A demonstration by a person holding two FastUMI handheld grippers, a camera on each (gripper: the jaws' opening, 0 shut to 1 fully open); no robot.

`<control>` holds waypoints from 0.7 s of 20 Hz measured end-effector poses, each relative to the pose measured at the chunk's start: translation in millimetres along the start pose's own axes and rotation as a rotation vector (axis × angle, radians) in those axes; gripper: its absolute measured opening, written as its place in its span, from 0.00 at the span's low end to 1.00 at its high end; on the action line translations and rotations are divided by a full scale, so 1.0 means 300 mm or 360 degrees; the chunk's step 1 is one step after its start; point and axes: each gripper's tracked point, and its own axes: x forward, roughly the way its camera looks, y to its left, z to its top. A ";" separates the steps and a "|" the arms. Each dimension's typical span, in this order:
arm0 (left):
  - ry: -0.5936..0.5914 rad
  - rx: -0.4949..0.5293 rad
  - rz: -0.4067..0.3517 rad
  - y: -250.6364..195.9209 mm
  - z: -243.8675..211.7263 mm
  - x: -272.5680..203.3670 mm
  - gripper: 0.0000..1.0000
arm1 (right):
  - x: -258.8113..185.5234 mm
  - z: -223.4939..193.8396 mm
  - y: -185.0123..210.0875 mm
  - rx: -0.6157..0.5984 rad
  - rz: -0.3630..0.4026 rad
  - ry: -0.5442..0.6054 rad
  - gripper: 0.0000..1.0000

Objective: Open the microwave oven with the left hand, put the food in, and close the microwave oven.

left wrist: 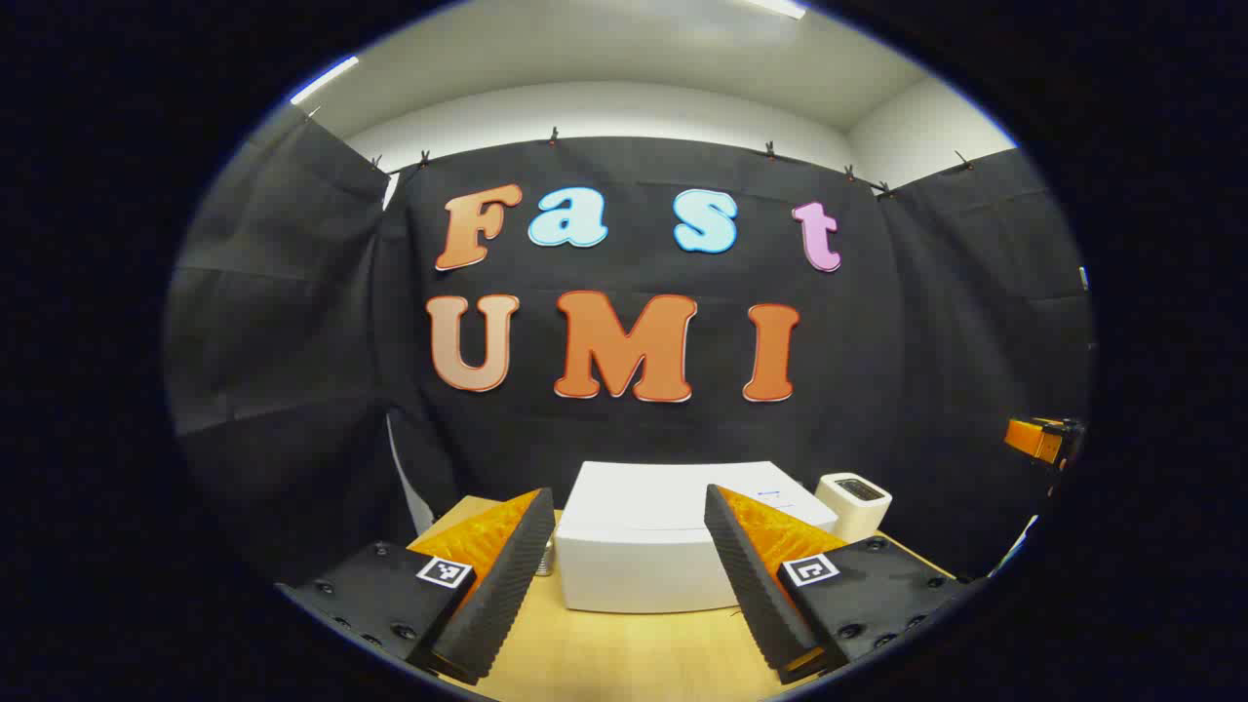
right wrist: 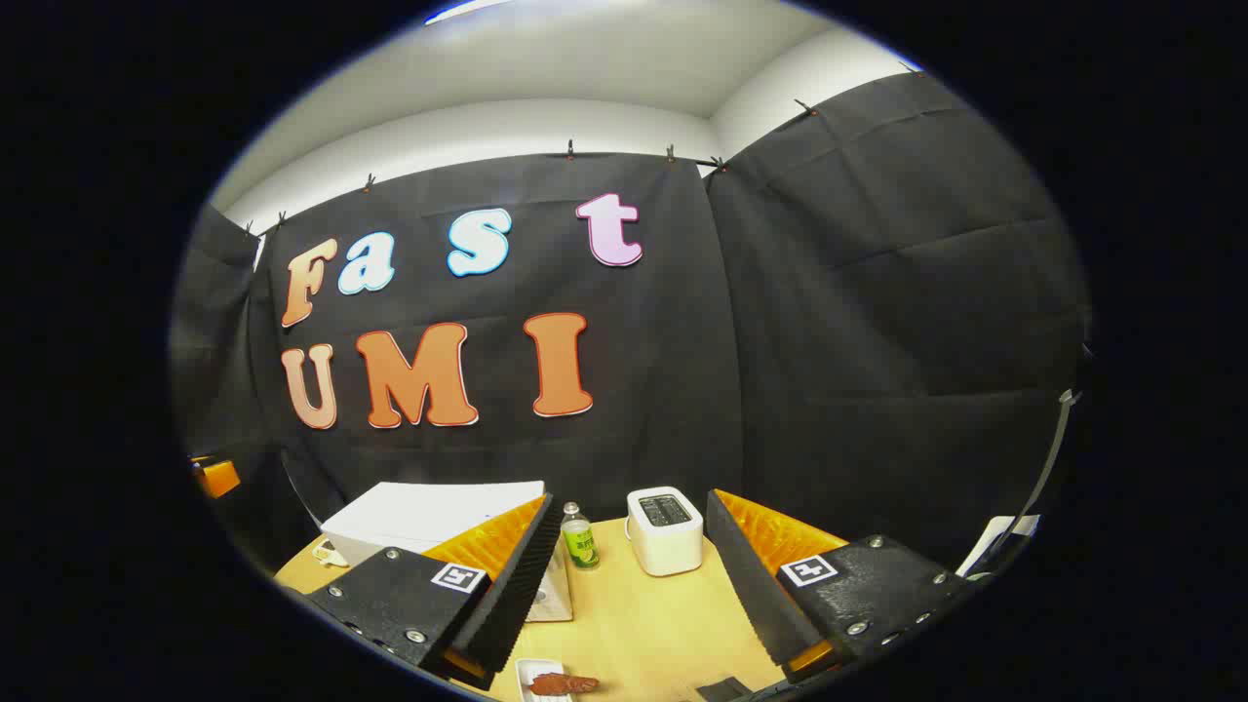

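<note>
Microwave oven [left wrist: 643,546] front partly behind open left claw [left wrist: 624,585].

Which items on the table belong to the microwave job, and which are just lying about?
For the job:
- microwave oven, white, door closed
- food on a small white dish near the table's front edge
- left gripper, fingers open, facing the oven
- right gripper, open

Lying about:
- white toaster
- green-labelled bottle
</note>
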 end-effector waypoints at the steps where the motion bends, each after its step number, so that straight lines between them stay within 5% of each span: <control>1: -0.0033 0.0001 0.0042 0.049 0.026 -0.012 0.99 | -0.015 0.010 0.021 -0.0017 0.0013 -0.0005 1.00; 9: -0.0130 -0.0072 0.0175 0.198 0.138 -0.091 0.97 | -0.042 0.070 0.036 -0.0043 0.0091 0.0005 0.94; 14: -0.0149 -0.0049 0.0180 0.162 0.153 -0.119 0.97 | -0.028 0.071 -0.019 -0.0085 0.0099 0.0012 0.95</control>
